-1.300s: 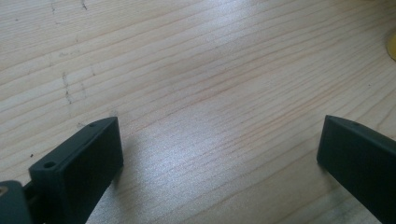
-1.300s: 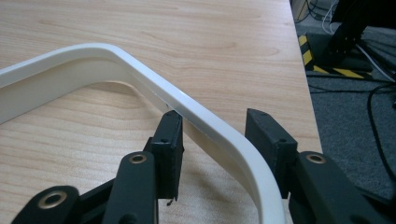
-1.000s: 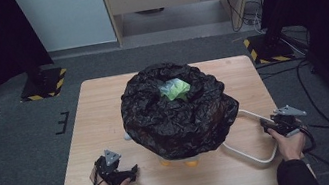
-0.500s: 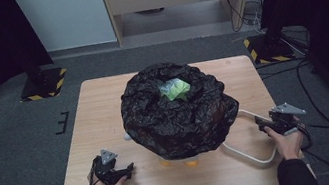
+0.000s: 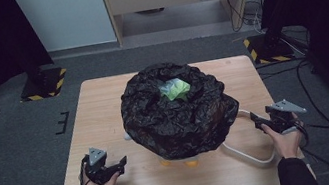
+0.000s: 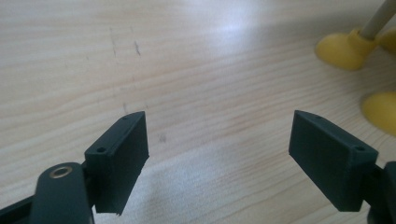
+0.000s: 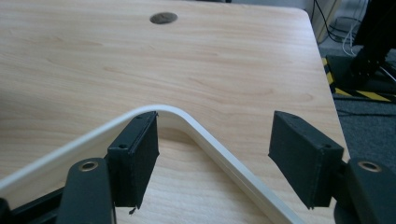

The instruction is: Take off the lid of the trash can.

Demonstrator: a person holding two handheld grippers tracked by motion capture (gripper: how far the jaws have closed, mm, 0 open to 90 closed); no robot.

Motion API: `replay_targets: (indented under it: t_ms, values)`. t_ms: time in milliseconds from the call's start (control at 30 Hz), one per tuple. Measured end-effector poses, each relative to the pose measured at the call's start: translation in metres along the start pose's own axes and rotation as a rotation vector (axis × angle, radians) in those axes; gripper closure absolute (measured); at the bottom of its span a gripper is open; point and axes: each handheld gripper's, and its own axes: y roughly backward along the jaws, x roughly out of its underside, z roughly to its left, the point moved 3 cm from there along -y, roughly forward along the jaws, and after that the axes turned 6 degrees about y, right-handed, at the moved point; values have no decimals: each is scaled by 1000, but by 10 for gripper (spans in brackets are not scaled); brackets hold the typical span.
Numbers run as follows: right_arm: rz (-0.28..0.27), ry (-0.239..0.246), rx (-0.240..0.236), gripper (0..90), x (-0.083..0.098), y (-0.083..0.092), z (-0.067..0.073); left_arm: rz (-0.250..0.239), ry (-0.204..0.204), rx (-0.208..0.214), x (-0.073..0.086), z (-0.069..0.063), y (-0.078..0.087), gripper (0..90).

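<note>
A crumpled black plastic bag (image 5: 176, 116) bulges over a stand in the middle of the wooden table (image 5: 103, 102), and something green (image 5: 175, 89) shows in its top opening. Yellow feet (image 6: 343, 46) stick out beneath it. A white rail loop (image 7: 210, 144) lies at the bag's right. My right gripper (image 7: 215, 149) hovers over that rail's bend; its jaws have just been opening and stand open, with the rail running below the gap and no pad pressing on it. My left gripper (image 6: 219, 140) is over bare wood left of the feet; its jaws have just narrowed a little but stay open and empty.
A round cable hole (image 7: 163, 17) sits in the tabletop beyond the rail. The table's right edge (image 7: 327, 93) is close to my right gripper (image 5: 258, 120), with cables and a striped stand base (image 5: 267, 50) on the floor. My left gripper (image 5: 114, 166) is near the front edge.
Both hands have lifted slightly off the table. The left gripper has drifted a little to the left. The bag and the white rail have stayed put.
</note>
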Motion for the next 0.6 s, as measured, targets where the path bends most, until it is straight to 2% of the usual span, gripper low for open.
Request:
replay_targets:
  t_ms: [133, 233, 300, 367, 600]
  values:
    - [-31, -1, -12, 310, -9, 6, 5, -40, 4, 6, -7, -1, 7, 189]
    - [-62, -9, -18, 312, -16, 14, 7, -73, 33, 29, -14, 0, 14, 187]
    - [-75, -11, -21, 313, -18, 16, 7, -77, 35, 31, -15, 0, 15, 187]
    - [-103, -17, -30, 313, -23, 20, 10, -103, 45, 40, -20, -1, 20, 186]
    - [-142, 0, -45, 316, -39, 32, 20, -177, 43, 55, -37, -3, 38, 186]
